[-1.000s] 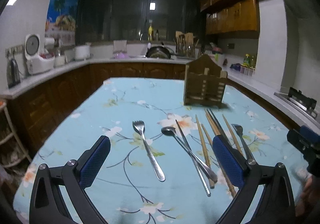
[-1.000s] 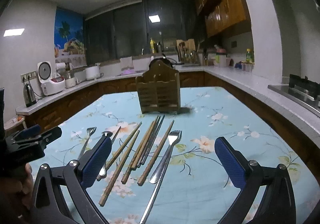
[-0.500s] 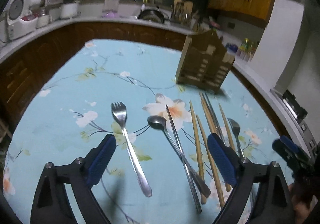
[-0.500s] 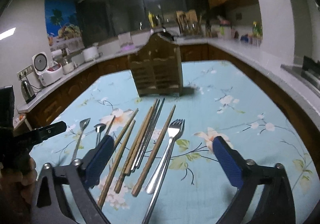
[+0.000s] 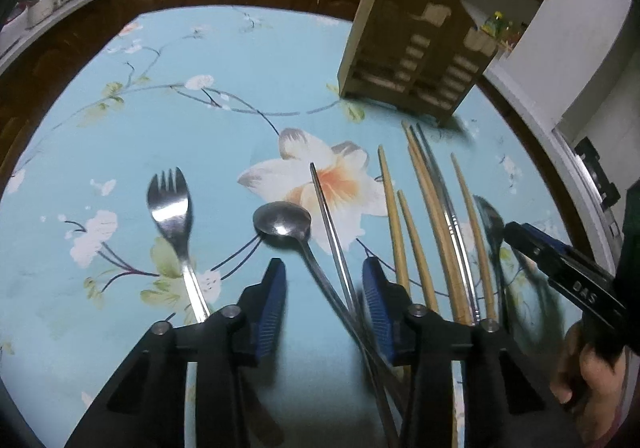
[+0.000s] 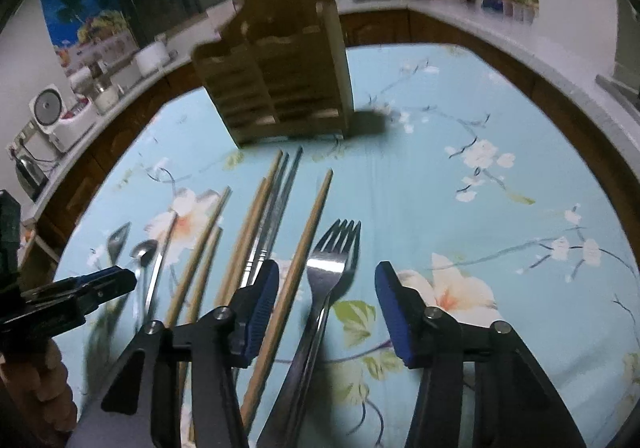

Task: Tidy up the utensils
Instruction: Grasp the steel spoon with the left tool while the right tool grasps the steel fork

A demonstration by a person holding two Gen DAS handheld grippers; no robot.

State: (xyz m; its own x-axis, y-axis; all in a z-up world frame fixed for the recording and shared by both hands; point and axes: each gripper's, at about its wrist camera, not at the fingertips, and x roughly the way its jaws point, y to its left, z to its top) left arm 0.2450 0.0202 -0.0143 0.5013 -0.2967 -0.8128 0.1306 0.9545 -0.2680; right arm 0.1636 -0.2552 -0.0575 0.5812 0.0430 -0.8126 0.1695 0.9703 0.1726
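Note:
A row of utensils lies on the floral blue tablecloth (image 5: 224, 47) in front of an upright wooden utensil holder (image 5: 416, 55). My left gripper (image 5: 324, 288) hangs over a spoon (image 5: 282, 224) and a metal chopstick (image 5: 328, 215). Its jaws are closing, with both handles between the pads and no pad pressing on them. A fork (image 5: 170, 207) lies to its left, wooden chopsticks (image 5: 394, 215) to its right. My right gripper (image 6: 326, 288) is closing around a second fork (image 6: 334, 256) and one wooden chopstick (image 6: 308, 232), not gripping them. The holder (image 6: 276, 87) stands behind.
Each gripper shows at the edge of the other's view, with a hand on it: the right gripper (image 5: 520, 238), the left gripper (image 6: 120, 280). A kitchen counter (image 6: 460, 11) with a rice cooker (image 6: 52, 115), pots and jars rings the table. Bare cloth lies right of the second fork.
Both grippers have tipped downward and come closer over the utensils. Their jaws have narrowed from wide open to roughly a third of that width.

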